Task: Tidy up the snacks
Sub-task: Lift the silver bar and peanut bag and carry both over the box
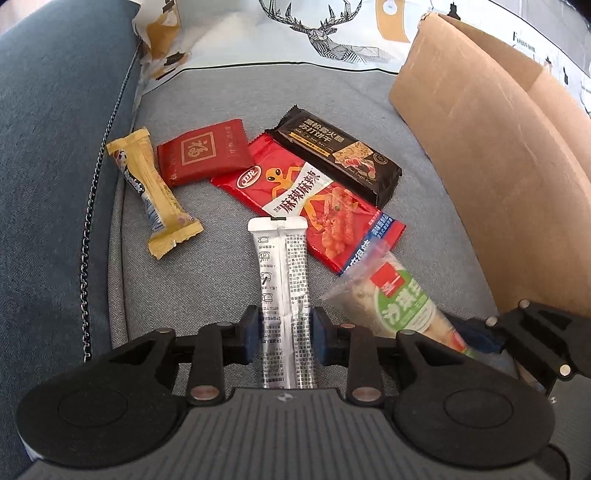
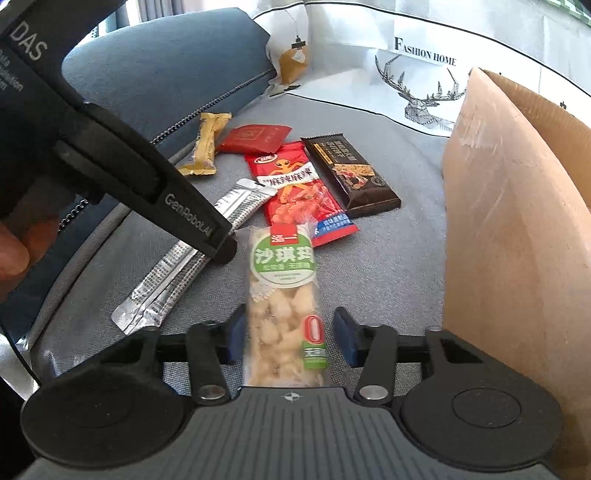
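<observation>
The left gripper (image 1: 285, 334) was lowered over a long silver foil sachet (image 1: 282, 291) printed with black text, which lay flat on the grey fabric sofa seat (image 1: 207, 295); both blue pads sat against the sachet's long edges, so the jaws were clenched on it. The right gripper (image 2: 290, 338) straddled a clear plastic packet of pale puffed-rice cake with a green label (image 2: 284, 295); its left pad (image 2: 236, 338) touched the packet's edge, while the right pad (image 2: 345, 341) stood just clear of it, so the jaws were not gripping. Seen from the right wrist, the left gripper's black finger (image 2: 177, 206) crossed over the silver sachet about midway along it. Beyond these two items lay a red flat pouch with an orange cartoon figure (image 1: 306, 199), its near corner under the top of the rice-cake packet. A black rectangular cracker pack (image 1: 338, 155) overlapped the red pouch's far side. A small dark-red square packet with a gold emblem (image 1: 205, 153) lay just left of the pouch, and a yellow wrapped bar (image 1: 159, 192) lay further left, near the dark-blue sofa cushion (image 1: 55, 147). A brown cardboard box (image 1: 491, 177) stood upright on the seat to the right of the snacks. A white cushion printed with a stag (image 1: 321, 33) was at the back.
</observation>
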Action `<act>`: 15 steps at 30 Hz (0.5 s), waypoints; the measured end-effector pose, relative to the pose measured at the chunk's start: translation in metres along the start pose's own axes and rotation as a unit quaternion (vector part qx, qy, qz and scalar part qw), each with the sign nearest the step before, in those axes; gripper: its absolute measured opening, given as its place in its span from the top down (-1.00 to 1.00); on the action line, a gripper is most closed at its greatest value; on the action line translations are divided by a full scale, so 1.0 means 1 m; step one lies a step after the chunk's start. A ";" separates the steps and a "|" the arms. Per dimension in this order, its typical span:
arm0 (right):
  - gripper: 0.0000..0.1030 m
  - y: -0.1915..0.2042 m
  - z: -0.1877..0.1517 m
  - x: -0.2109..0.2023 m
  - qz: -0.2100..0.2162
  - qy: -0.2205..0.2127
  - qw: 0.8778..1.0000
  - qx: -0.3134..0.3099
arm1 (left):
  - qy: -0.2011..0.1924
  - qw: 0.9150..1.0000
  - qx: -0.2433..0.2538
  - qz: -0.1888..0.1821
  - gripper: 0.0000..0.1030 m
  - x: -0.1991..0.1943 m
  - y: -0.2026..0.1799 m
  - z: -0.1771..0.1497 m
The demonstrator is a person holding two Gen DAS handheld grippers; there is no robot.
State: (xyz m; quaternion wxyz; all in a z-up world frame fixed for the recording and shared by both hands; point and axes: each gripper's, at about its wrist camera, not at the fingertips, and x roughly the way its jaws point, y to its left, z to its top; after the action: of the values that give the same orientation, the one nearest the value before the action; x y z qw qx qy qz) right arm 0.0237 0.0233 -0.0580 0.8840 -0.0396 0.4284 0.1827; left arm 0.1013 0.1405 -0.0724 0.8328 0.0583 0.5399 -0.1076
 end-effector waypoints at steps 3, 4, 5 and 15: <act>0.26 0.003 0.000 -0.002 -0.003 -0.007 1.000 -0.010 | -0.008 1.000 -0.006 -0.002 0.55 -0.003 0.002 0.002; 0.26 0.002 -0.001 -0.003 -0.003 -0.009 1.000 -0.009 | -0.015 1.000 -0.008 -0.003 0.56 -0.006 0.002 0.002; 0.27 0.001 0.000 -0.005 -0.001 -0.013 1.000 -0.006 | -0.023 1.000 -0.009 -0.005 0.56 -0.009 0.001 0.003; 0.27 -0.002 0.002 -0.044 -0.003 -0.099 0.995 0.007 | -0.144 0.988 -0.048 -0.004 0.56 -0.060 -0.007 0.004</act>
State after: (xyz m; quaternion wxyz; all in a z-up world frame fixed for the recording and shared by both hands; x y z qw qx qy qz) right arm 0.0009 0.0089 -0.0227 0.9229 -0.0163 0.3398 0.1803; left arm 0.0797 0.1401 -0.0162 0.9031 -0.0002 0.4194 -0.0926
